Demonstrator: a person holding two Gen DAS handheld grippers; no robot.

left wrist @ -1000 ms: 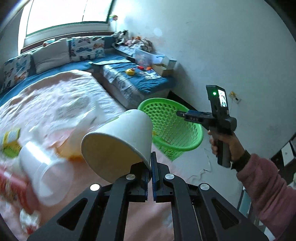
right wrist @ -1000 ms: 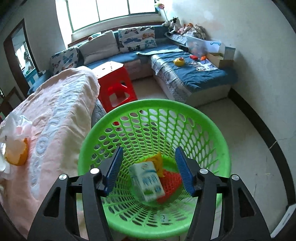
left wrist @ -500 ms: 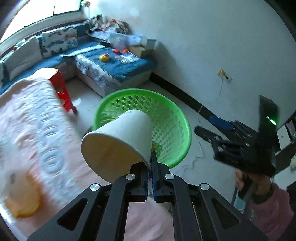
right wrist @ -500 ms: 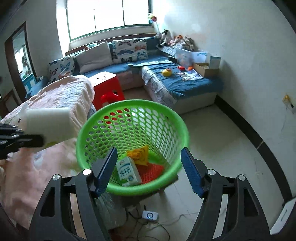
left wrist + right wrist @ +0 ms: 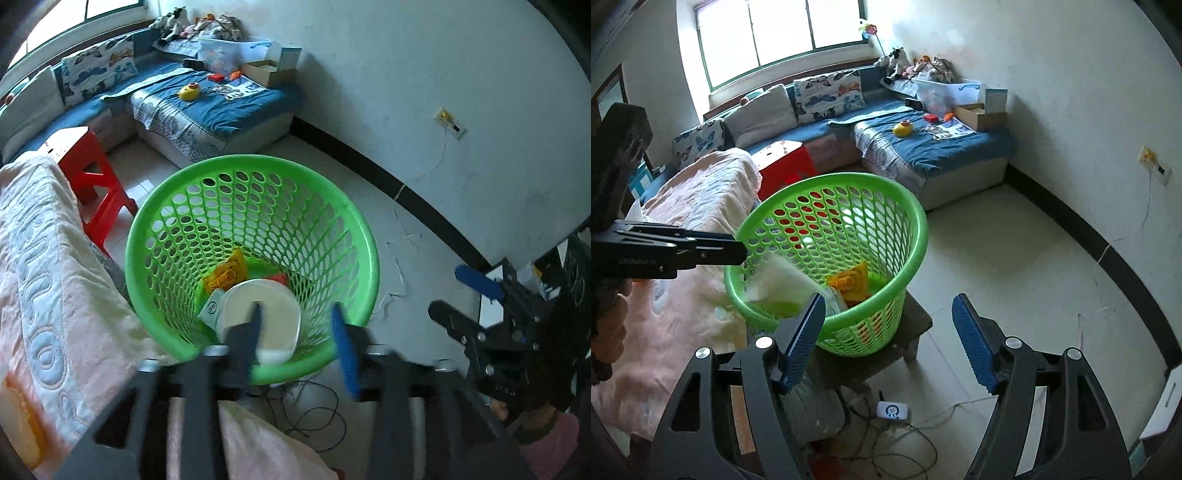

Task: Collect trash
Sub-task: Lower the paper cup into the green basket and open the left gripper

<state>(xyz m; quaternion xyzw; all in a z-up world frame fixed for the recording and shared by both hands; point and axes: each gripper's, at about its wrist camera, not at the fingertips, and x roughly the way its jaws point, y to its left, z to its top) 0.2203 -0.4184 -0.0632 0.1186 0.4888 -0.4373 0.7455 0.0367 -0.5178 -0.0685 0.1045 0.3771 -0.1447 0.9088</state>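
The green mesh basket (image 5: 351,221) (image 5: 916,210) holds a yellow packet (image 5: 225,275) (image 5: 849,280), a milk carton (image 5: 210,310) and something red (image 5: 279,277). Above its near rim, my left gripper (image 5: 295,321) (image 5: 738,251) has its jaws opening. The white paper cup (image 5: 258,321) (image 5: 779,280) is loose and blurred, dropping into the basket mouth-up, with no pad pressing on it. My right gripper (image 5: 888,306) (image 5: 445,290) stands open and empty, back from the basket on its right side.
The basket sits on a low dark stool (image 5: 912,325) beside a bed with a pink blanket (image 5: 44,277). A red stool (image 5: 85,158) and blue sofa (image 5: 221,107) lie behind. Cables (image 5: 314,413) and a small white device (image 5: 892,410) are on the floor.
My left gripper swung from the bed to over the basket, then its jaws parted and let the cup go. My right gripper backed away from the basket.
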